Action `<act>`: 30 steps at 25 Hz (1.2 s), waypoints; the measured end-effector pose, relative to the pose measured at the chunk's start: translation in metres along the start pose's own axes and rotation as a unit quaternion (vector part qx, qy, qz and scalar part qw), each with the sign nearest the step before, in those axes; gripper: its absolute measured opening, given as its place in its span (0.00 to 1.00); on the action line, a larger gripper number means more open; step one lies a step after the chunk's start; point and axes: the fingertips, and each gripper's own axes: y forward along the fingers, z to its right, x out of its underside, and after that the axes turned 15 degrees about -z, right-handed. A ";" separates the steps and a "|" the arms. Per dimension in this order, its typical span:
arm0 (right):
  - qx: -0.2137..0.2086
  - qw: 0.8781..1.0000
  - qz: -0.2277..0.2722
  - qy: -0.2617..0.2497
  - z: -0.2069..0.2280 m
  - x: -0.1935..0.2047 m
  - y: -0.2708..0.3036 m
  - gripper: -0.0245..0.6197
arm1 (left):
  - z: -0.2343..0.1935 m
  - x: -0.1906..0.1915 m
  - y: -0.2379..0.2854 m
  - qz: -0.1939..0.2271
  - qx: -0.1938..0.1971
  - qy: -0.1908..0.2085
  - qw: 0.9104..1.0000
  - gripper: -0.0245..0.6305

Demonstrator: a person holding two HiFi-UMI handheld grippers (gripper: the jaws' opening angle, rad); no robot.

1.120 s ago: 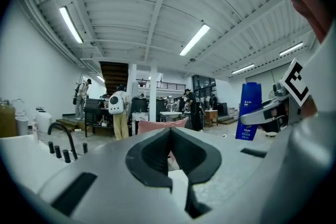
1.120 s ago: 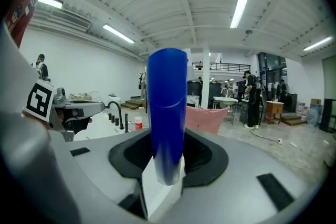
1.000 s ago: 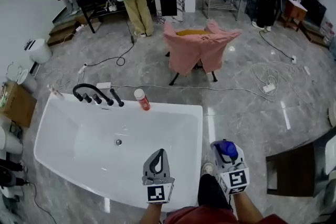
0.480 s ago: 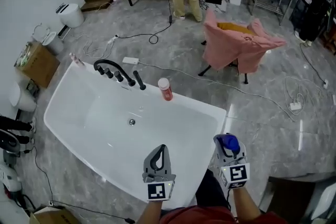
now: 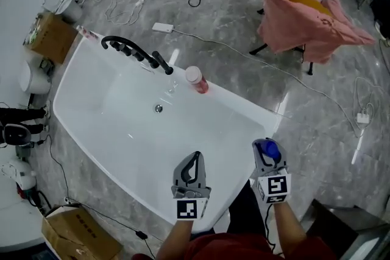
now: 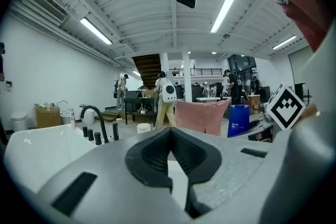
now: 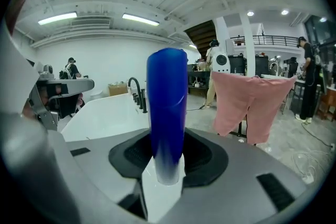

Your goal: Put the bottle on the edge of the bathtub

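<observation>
The white bathtub fills the middle of the head view. My right gripper hangs over the tub's near right corner, shut on a blue bottle. In the right gripper view this blue bottle stands upright between the jaws of the right gripper, with the tub behind it to the left. My left gripper is over the tub's near rim, its jaws shut with nothing in them. In the left gripper view the fingertips of the left gripper meet.
A black faucet and a red bottle with a white cap stand on the tub's far rim. A chair draped in pink cloth is at the far right. Cables and a power strip lie on the floor; cardboard boxes stand at the left.
Both grippers have moved forward and down toward the tub's near rim. The tub has slid up and turned in the head view. The blue bottle stays in the right gripper.
</observation>
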 end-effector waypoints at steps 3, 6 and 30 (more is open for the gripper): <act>-0.006 1.000 -0.010 -0.004 0.012 0.007 0.037 0.27 | 0.001 0.013 0.028 -0.015 -0.006 -0.005 1.000 0.04; -0.013 1.000 -0.022 -0.007 0.023 0.015 0.073 0.27 | 0.004 0.023 0.051 -0.022 -0.011 -0.005 1.000 0.04; -0.029 0.997 0.017 -0.074 0.011 -0.034 0.241 0.28 | -0.031 0.071 0.112 -0.086 -0.042 -0.027 0.995 0.04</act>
